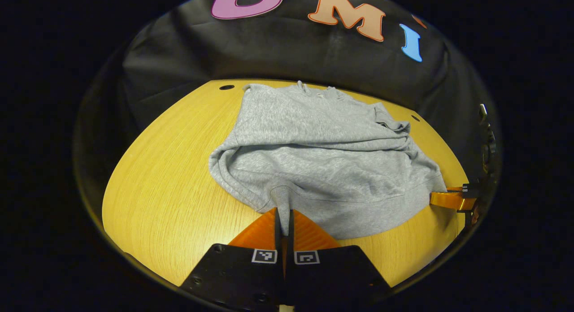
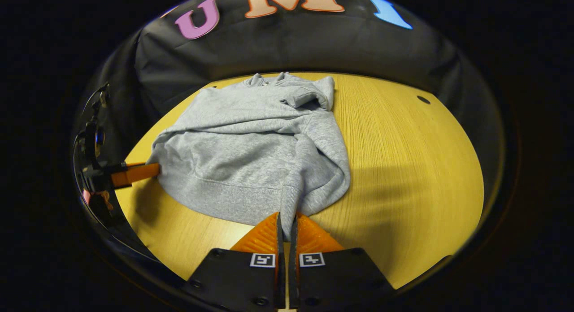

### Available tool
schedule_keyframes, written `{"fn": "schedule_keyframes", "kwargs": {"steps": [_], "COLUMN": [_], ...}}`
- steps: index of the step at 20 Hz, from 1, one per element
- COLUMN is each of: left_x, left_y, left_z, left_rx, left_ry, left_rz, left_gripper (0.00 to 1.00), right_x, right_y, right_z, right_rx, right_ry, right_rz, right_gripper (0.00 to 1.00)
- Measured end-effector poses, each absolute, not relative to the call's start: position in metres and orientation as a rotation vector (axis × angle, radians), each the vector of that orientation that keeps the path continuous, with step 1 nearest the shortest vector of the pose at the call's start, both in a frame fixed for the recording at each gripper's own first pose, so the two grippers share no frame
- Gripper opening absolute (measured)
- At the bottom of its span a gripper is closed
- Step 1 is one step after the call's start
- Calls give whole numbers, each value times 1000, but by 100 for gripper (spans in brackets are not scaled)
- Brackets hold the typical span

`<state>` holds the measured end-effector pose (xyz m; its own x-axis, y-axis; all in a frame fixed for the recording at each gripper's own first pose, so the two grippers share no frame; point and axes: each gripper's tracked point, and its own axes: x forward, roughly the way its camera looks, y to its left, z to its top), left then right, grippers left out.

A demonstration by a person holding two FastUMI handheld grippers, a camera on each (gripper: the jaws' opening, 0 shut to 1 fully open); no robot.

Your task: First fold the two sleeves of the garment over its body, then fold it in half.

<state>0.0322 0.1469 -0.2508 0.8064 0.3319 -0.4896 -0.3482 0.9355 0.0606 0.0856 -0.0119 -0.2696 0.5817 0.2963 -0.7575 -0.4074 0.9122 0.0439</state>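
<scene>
- Left gripper view: the left gripper [image 1: 283, 215] has its jaws clamped on a pinch of the near hem of the grey sweatshirt [image 1: 314, 150], which lies on the yellow wooden bench [image 1: 170, 186].
- Right gripper view: the right gripper [image 2: 286, 220] likewise has its jaws clamped on a pinch of the near hem, toward the sweatshirt's other corner.
- Position of the garment: it rests at mid-bench, the neckline at the far side by the black cloth wall [image 1: 287, 52], the hem nearest the two grippers.
- Sleeves: both appear already folded in over the body, one cuff showing bunched near the far shoulder; the exact lie of the other is hard to tell.
- Governing relation: the garment's long axis runs straight away from both pairs of jaws, hem near and collar far, so the halving fold would carry the hem forward along that axis.
- Symmetry: each gripper holds its own hem corner, so neither is nearer; judged from this, an even lift matters most.
</scene>
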Motion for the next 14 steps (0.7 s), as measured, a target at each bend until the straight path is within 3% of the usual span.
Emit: {"fn": "schedule_keyframes", "kwargs": {"steps": [14], "left_x": [65], "left_y": [144], "left_z": [-161], "left_rx": [-159], "left_ry": [328], "left_rz": [310], "left_gripper": [0], "right_x": [138], "right_y": [11], "right_z": [-193], "right_rx": [-32], "right_ry": [696], "right_rz": [404], "right_gripper": [5]}}
